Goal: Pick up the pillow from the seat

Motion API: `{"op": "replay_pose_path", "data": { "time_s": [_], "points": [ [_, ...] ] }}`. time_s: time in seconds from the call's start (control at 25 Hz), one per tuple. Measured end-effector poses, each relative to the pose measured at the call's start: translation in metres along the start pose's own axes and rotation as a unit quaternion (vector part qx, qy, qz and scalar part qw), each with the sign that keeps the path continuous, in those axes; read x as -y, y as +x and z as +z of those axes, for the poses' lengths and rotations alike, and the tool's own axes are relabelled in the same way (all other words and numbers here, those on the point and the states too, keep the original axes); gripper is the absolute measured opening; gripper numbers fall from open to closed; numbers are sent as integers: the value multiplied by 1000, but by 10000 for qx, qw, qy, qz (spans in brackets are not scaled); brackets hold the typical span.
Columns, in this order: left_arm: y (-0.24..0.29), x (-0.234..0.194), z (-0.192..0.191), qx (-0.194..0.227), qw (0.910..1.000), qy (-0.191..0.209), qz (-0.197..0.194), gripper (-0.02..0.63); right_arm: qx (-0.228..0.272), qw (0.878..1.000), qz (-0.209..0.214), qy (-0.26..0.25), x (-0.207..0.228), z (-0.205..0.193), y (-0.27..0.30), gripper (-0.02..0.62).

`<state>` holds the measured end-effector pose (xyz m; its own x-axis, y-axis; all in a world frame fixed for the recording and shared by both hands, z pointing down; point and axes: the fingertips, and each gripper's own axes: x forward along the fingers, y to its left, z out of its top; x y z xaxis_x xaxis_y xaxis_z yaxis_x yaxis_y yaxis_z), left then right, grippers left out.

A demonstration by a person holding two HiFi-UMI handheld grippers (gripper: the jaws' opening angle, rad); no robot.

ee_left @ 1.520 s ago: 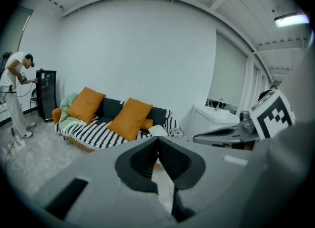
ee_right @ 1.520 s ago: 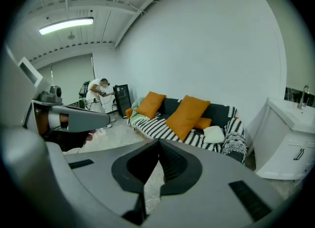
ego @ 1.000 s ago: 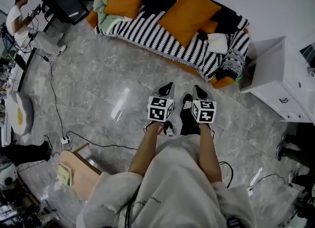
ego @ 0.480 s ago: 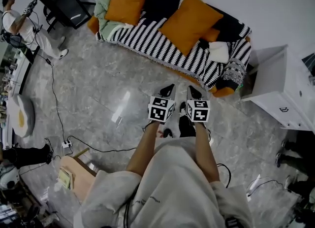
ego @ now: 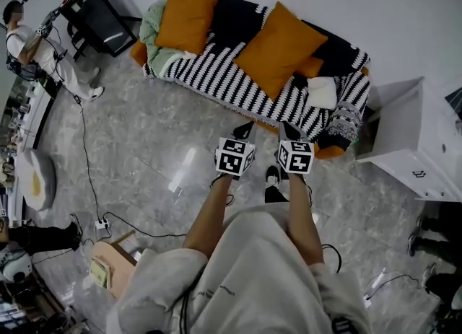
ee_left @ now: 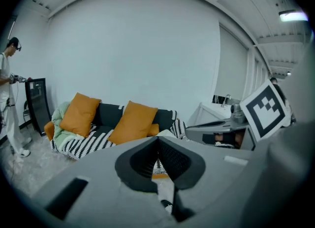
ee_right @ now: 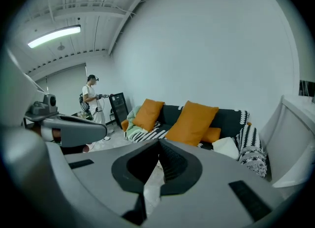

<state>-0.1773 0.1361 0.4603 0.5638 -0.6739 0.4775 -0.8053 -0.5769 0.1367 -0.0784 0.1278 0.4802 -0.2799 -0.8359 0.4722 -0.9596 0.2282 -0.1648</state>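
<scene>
A sofa (ego: 216,73) under a black-and-white striped throw stands by the far wall. On its seat lean two large orange pillows (ego: 188,19) (ego: 280,40), with a small orange pillow (ego: 312,67) and a white pillow (ego: 322,92) near the right end. My left gripper (ego: 247,128) and right gripper (ego: 288,130) are side by side in the air, short of the sofa's front edge, pointing at it. Both are shut and hold nothing. The left gripper view shows its jaws (ee_left: 157,143) together below the orange pillows (ee_left: 133,122). In the right gripper view the jaws (ee_right: 158,146) meet below the middle pillow (ee_right: 193,122).
A white cabinet (ego: 411,145) stands right of the sofa. A black screen on a stand (ego: 97,8) and a person (ego: 32,44) are at the far left. Cables (ego: 86,159) and a power strip (ego: 103,223) lie on the grey marble floor, a wooden stool (ego: 112,267) behind left.
Both grippers have travelled forward toward the sofa, which now lies closer in the head view. Their jaws have stayed shut. The person at the far left has shifted a little.
</scene>
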Motion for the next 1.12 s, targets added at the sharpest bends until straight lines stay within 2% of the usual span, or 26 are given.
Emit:
{"op": "replay_pose_path", "data": {
  "time_s": [0.32,0.6,0.8,1.12],
  "points": [
    [36,-9,31,-118,9996,234,68,9,219,9995,22,219,34,41,29,6],
    [67,-19,69,93,9999,53,90,9,261,9994,20,228,64,65,53,6],
    [96,-15,82,134,9998,-108,25,9,257,9995,-27,192,91,78,65,6],
    [136,-10,100,179,9997,-146,-111,9,299,9992,-125,228,133,95,85,6]
  ]
}}
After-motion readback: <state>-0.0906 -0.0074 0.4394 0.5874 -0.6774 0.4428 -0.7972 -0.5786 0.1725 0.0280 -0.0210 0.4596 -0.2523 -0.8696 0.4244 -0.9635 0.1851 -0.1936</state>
